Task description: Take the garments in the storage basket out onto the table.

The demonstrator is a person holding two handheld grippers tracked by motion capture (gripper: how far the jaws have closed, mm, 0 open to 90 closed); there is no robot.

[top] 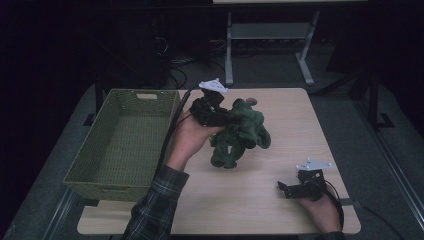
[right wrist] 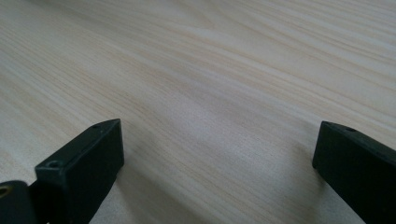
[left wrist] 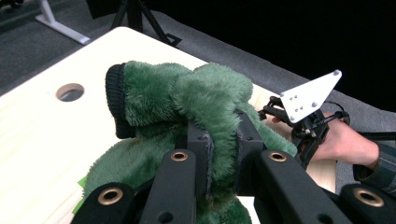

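A green plush toy (top: pixel 240 132) with a black knitted patch hangs over the middle of the wooden table (top: pixel 280 125). My left gripper (top: pixel 227 119) is shut on a fold of its fur; in the left gripper view the two black jaws pinch the green plush toy (left wrist: pixel 205 98) tightly at my left gripper (left wrist: pixel 219 140). My right gripper (top: pixel 286 189) rests near the table's front right corner, held by a hand, jaws wide apart. In the right gripper view my right gripper (right wrist: pixel 217 154) has only bare wood between its fingertips.
A green woven basket (top: pixel 122 142) with nothing inside stands at the table's left side, partly overhanging it. A round cable hole (left wrist: pixel 70 91) sits in the tabletop beyond the toy. Grey floor and a desk frame (top: pixel 270 40) lie behind the table.
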